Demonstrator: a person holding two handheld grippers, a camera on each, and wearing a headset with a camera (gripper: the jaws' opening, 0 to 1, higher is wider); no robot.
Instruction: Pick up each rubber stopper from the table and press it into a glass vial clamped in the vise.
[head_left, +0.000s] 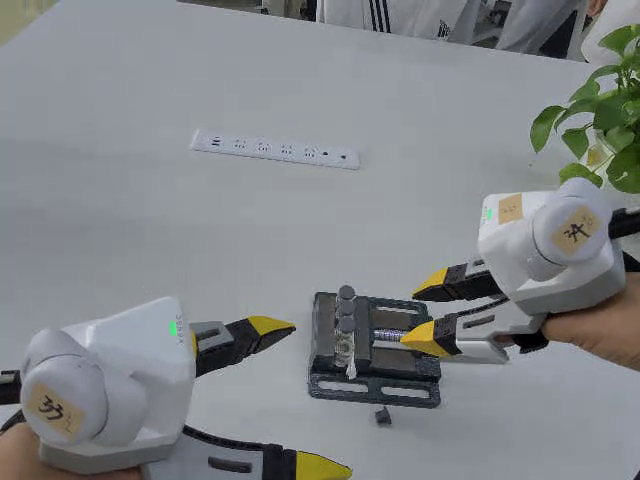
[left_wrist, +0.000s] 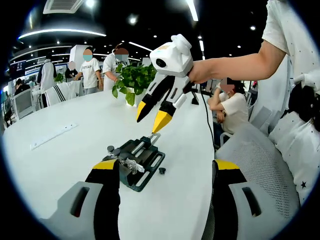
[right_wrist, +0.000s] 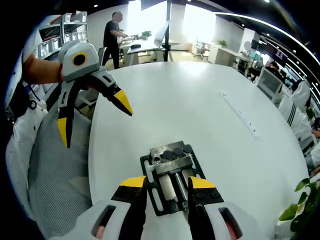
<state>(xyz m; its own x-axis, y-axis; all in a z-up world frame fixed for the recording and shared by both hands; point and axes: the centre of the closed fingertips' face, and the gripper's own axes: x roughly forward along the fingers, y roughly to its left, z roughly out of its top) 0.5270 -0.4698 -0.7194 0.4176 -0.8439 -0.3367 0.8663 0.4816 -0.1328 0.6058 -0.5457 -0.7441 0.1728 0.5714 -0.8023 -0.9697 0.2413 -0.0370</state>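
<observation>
While both claws stood empty, the right claw (head_left: 413, 317) was nearest the work. Its jaws were apart with nothing between them, at 3 o'clock of the vise (head_left: 410, 378), just beside the screw end. The left claw (head_left: 295, 395) was spread wide at 8 o'clock of the vise, holding nothing.

The vise held a row of four vials. Three carried dark stoppers (head_left: 346, 293). The nearest, the open vial (head_left: 347, 352), looked clear and uncapped. One loose rubber stopper (head_left: 382, 417) lay on the tabletop (head_left: 150, 230) at 6 o'clock of the vise, near its base but not touching. A power strip (head_left: 275, 150) lay well apart at 11 o'clock and a plant (head_left: 600, 110) stood at 2 o'clock.

Judgement: one stopper was not yet placed.

Risks:
- The stopper is small and could skid or flip if the tips close off-centre.
- Its orientation could not be told, so it might go in wrong end first.
- An off-axis press could tilt or crack the glass.
- The right claw could nudge the screw and loosen the clamp.
</observation>
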